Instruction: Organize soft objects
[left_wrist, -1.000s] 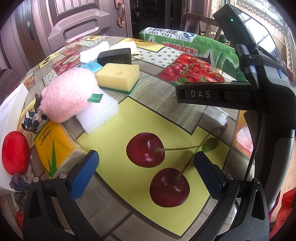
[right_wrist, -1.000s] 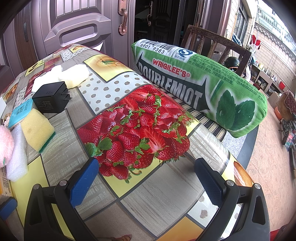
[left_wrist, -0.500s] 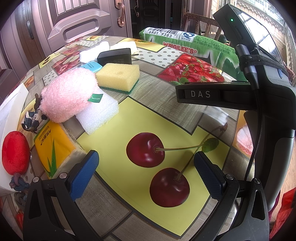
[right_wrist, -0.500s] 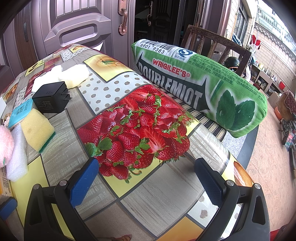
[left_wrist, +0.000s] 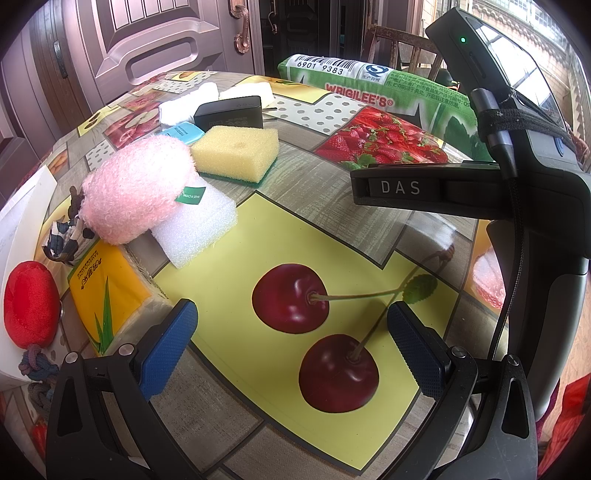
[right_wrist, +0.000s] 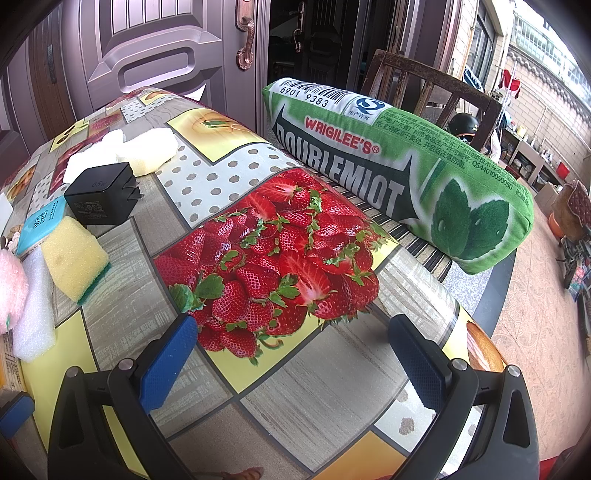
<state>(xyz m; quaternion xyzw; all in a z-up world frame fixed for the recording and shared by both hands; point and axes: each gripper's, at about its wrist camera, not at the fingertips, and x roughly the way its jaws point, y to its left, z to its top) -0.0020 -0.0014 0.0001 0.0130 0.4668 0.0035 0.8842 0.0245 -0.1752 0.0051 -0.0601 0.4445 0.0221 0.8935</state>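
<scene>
We are holding the left gripper (left_wrist: 291, 341) and right gripper (right_wrist: 293, 354) wide apart, empty; at frame's upper left, grabbing the hard black charger (right_wrist: 100, 193) instead of the yellow sponge (left_wrist: 236, 153) is risking a mis-sort.

Bright daylight, probably from right; soft shadows, glare on tablecloth (left_wrist: 439, 232), fisheye-warped dark edges.

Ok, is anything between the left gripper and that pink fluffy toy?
Partly. The left gripper is open over the cherry print. The pink fluffy toy lies ahead to its left, resting on the white foam block, with the yellow tissue pack near the left finger.
</scene>
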